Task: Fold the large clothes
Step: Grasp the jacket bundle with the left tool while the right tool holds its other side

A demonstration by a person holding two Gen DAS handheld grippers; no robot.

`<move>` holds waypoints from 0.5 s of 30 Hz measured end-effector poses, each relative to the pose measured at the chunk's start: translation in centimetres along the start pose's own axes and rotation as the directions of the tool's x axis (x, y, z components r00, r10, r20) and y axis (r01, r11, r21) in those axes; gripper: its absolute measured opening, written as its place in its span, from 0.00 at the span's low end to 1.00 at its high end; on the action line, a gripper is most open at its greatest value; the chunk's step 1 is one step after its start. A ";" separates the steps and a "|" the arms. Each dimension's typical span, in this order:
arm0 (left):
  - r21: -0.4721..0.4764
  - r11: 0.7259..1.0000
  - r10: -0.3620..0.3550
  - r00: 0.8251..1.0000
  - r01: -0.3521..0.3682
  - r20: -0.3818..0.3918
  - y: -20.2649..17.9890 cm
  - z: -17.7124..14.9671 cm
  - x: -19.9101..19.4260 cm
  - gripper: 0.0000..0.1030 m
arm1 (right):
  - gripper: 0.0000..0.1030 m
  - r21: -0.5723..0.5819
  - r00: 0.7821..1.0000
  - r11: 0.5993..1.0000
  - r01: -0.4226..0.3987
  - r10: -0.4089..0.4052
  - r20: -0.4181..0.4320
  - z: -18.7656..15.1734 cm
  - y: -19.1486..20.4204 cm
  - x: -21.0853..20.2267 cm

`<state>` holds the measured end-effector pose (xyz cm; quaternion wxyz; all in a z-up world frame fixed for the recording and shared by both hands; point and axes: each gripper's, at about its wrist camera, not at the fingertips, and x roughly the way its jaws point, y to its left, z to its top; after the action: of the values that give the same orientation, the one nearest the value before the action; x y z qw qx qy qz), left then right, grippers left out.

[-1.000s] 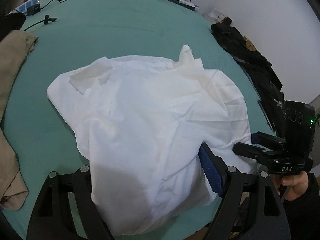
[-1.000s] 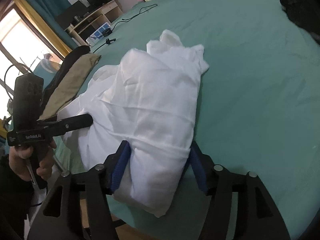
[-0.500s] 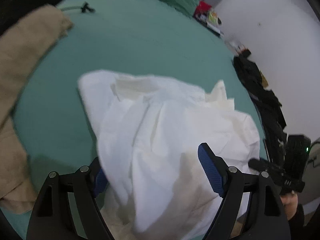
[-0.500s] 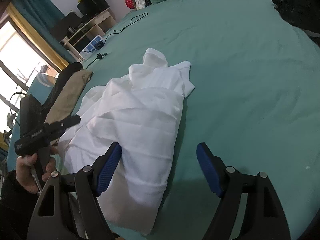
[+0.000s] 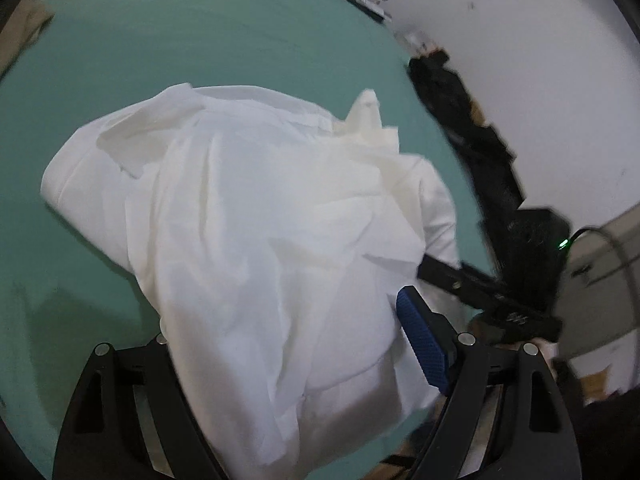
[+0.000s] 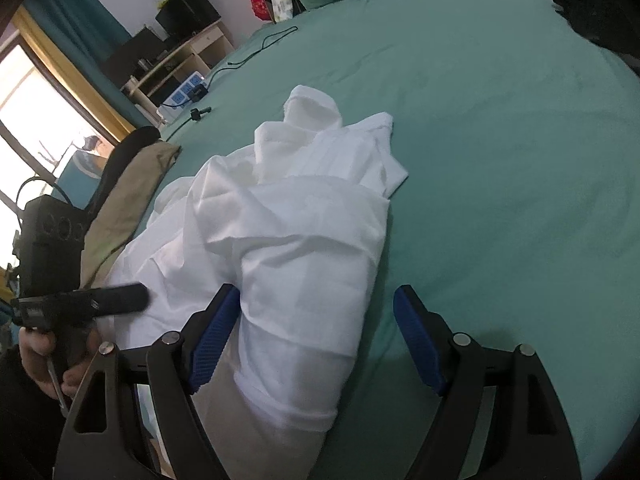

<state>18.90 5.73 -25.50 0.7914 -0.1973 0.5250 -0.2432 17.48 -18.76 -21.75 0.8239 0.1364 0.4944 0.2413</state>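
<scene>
two grippers work one white garment (image 5: pixel 256 232), which lies bunched and rumpled on the green bedsheet (image 6: pixel 500 128) near the bed's close edge, some of it hanging over that edge toward the person. from the right wrist view the right gripper (image 6: pixel 316 336) stands wide open, its blue pads either side of a thick folded roll of cloth, the left pad touching it and the right pad well clear, so it grips nothing. the left gripper (image 5: pixel 288 344) also looks spread, one blue pad bare beside the fabric, the other hidden under the drape; whether cloth is pinched there i cannot tell.

judging by the heap, the task is early: the garment is not laid flat and no clean fold shows. the step in hand looks like finding a hold on the near hem to spread it out. the next move calls for both tongs to close on separate edges or corners of a single layer, then draw apart and away from the edge so the cloth lies smooth. a tan garment (image 6: pixel 128 200) and a dark garment (image 5: pixel 464 120) lie at the sides, apart from it.
</scene>
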 end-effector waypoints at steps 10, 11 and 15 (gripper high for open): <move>0.056 0.981 0.182 0.980 -0.187 0.082 -1.9 -1.1 0.1 0.50 | 0.59 0.031 0.993 0.992 -0.119 0.120 -0.003 -1.0 0.8 0.9; 0.040 0.986 0.157 0.984 -0.161 0.082 -1.7 -1.1 -0.2 0.40 | 0.52 0.054 0.990 0.989 -0.139 0.140 -0.001 -1.1 0.6 1.0; -0.022 0.992 0.124 0.986 -0.122 0.113 -1.5 -1.4 0.2 0.28 | 0.36 0.117 0.978 0.971 -0.209 0.208 0.021 -1.5 0.4 1.3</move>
<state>17.39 4.29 -25.33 0.8321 -0.1840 0.4920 -0.1780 16.56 -17.74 -23.23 0.7865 0.2373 0.4871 0.2963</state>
